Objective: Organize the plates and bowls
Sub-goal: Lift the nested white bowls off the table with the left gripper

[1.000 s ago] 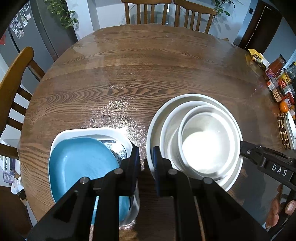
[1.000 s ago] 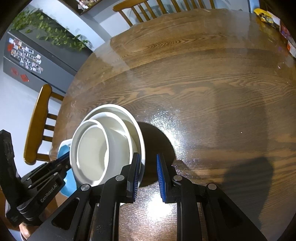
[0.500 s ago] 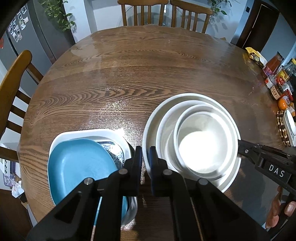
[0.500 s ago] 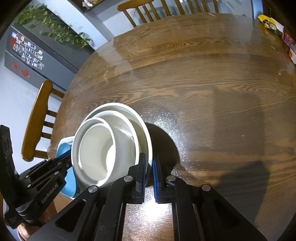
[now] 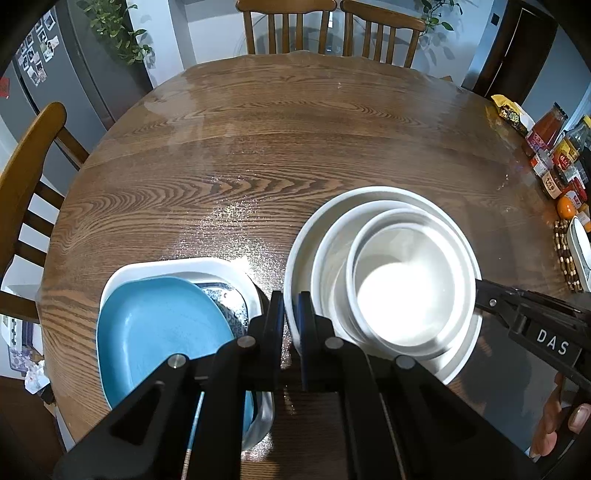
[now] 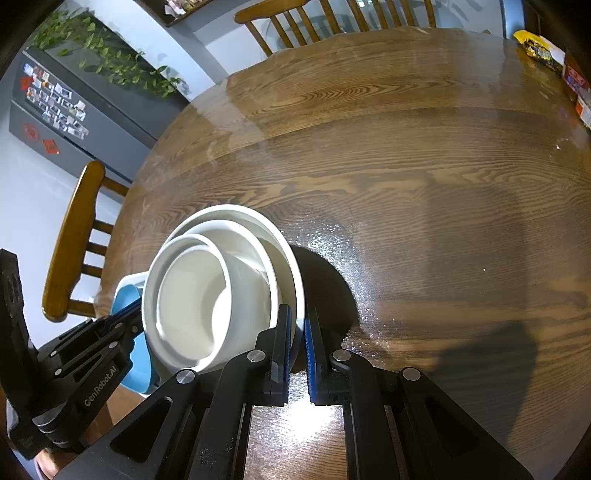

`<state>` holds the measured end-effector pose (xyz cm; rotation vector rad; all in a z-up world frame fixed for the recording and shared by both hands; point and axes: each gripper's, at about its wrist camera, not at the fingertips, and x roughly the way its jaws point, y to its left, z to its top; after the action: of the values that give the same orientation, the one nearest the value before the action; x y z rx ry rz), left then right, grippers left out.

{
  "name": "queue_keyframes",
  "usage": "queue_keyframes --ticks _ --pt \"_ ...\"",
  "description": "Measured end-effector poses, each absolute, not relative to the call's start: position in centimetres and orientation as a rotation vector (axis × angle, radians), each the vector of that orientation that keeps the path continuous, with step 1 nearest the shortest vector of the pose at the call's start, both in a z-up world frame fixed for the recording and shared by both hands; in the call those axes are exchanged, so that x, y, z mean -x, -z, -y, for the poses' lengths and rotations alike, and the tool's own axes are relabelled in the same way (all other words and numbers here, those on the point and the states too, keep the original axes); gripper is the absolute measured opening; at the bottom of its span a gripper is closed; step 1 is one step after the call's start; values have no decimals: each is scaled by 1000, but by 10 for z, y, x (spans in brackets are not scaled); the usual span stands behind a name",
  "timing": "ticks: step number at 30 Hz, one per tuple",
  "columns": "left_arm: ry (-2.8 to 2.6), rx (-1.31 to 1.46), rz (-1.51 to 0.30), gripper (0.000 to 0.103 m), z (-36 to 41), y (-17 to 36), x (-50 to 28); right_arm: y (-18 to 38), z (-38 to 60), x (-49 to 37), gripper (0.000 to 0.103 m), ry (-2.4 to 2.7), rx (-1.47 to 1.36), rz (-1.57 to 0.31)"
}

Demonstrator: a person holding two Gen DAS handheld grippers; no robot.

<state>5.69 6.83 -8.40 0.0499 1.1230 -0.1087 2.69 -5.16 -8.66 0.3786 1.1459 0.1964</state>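
Note:
A stack of white round dishes, a wide plate [image 5: 306, 236] with two nested bowls [image 5: 406, 280], is held between both grippers. My left gripper [image 5: 291, 314] is shut on the plate's left rim. My right gripper [image 6: 297, 325] is shut on the plate's right rim [image 6: 295, 273], and its body shows in the left wrist view [image 5: 535, 325]. The stack tilts a little in the right wrist view. To its left a blue plate [image 5: 159, 332] lies on a patterned plate [image 5: 229, 302] in a white square dish [image 5: 177, 264].
The round wooden table [image 5: 295, 147] has bare surface behind the dishes. Sauce bottles and jars [image 5: 554, 162] and an orange [image 5: 566, 206] stand at its right edge. Wooden chairs [image 5: 288, 26] stand at the far side and the left [image 5: 22, 173].
Both grippers have closed from a small gap onto the white plate's opposite rims. The stack now sits higher and slightly tilted in view.

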Motion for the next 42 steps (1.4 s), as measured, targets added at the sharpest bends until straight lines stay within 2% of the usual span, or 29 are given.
queue_keyframes --ticks 42 --pt "90 -59 -1114 3 -65 84 -56 88 50 -26 10 -187 -380 -1142"
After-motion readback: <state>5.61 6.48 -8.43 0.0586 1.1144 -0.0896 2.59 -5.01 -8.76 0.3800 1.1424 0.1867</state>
